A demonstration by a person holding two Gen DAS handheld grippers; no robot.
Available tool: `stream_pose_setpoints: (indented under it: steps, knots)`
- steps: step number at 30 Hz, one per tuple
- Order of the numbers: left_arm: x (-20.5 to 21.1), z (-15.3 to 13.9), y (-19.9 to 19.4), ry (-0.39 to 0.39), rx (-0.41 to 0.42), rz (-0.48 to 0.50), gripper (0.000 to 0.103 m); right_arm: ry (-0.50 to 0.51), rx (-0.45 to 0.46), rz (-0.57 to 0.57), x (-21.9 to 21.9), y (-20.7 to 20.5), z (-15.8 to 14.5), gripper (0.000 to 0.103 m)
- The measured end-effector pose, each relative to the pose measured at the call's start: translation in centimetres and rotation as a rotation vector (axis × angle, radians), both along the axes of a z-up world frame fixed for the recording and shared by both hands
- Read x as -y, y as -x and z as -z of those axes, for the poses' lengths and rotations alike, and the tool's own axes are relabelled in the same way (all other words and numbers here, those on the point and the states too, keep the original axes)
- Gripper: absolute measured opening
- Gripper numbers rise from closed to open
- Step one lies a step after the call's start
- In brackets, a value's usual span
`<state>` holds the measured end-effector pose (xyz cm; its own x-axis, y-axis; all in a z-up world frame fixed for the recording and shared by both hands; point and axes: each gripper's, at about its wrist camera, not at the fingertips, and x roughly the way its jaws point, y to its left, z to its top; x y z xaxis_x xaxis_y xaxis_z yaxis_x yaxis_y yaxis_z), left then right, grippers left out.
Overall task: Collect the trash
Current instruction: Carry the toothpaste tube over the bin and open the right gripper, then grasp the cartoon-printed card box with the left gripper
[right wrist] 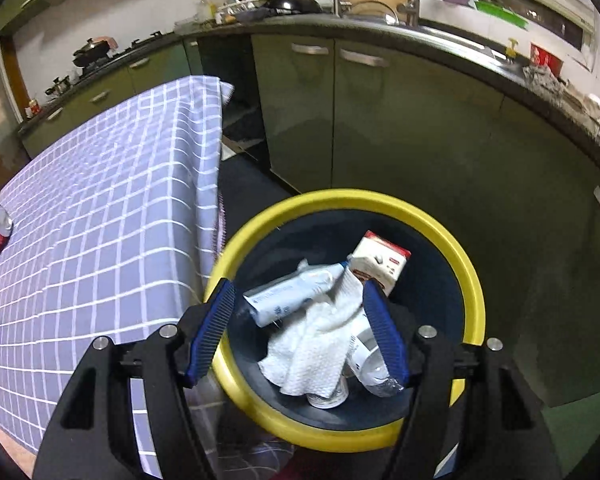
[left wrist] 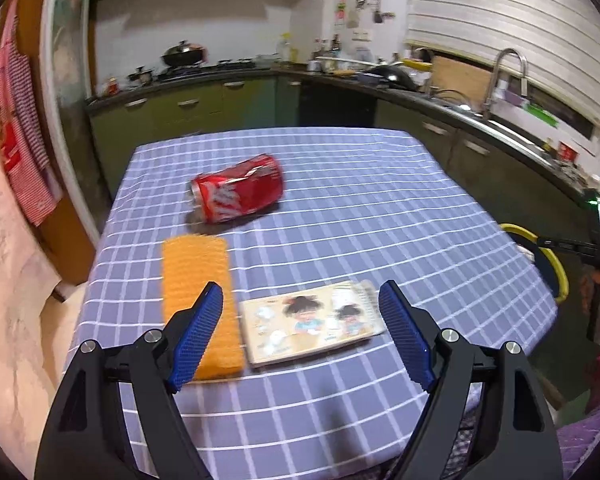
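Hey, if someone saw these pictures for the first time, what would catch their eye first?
Probably the crushed red soda can lying on its side on the checked tablecloth, beyond an orange cloth. Then the yellow-rimmed bin beside the table, holding a white paper towel, a tube and a small carton.

L gripper [left wrist: 300,336] over table [left wrist: 340,208], jaws wide, nothing btwn pads. Red can [left wrist: 238,188] on its side, dented, far end of the checked cloth. Orange sponge [left wrist: 200,300] just beside a cartoon booklet [left wrist: 312,322]. Yellow-rimmed bin [left wrist: 556,264] at table's R edge.
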<state>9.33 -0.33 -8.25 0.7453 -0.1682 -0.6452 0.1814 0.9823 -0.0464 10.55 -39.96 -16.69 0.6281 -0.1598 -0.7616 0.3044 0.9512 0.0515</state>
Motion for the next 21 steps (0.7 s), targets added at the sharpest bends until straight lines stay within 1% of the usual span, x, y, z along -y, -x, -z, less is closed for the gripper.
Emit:
stream_pose_setpoints:
  steps: [4,5,8,10,12,16,21]
  knots:
    - [-1.2,0.7,-1.0,-0.011,-0.019,-0.053,0.079,0.002,0.007,-0.037,-1.2,-0.2,-0.6,0.065]
    - [-1.4,0.9,-1.3,-0.013,-0.020,-0.053,0.079,0.003,0.005,-0.043,-1.4,-0.3,-0.6,0.066]
    - [-1.4,1.2,-2.0,-0.027,-0.030,-0.018,0.079,-0.002,-0.007,-0.059,-1.9,-0.7,-0.3,0.067]
    - [-1.1,1.5,-2.2,-0.031,-0.042,-0.013,0.079,-0.005,-0.012,-0.063,-2.0,-0.8,0.0,0.067]
    - [-0.7,1.7,-2.4,-0.019,-0.054,-0.002,0.080,-0.010,-0.019,-0.069,-2.3,-0.9,0.2,0.067]
    - [0.8,3.1,-2.9,0.009,-0.095,0.010,0.079,-0.015,-0.025,-0.088,-2.8,-1.2,0.5,0.067]
    - [2.4,4.5,-3.6,0.019,-0.128,0.019,0.080,-0.024,-0.030,-0.111,-3.3,-1.5,0.9,0.067]
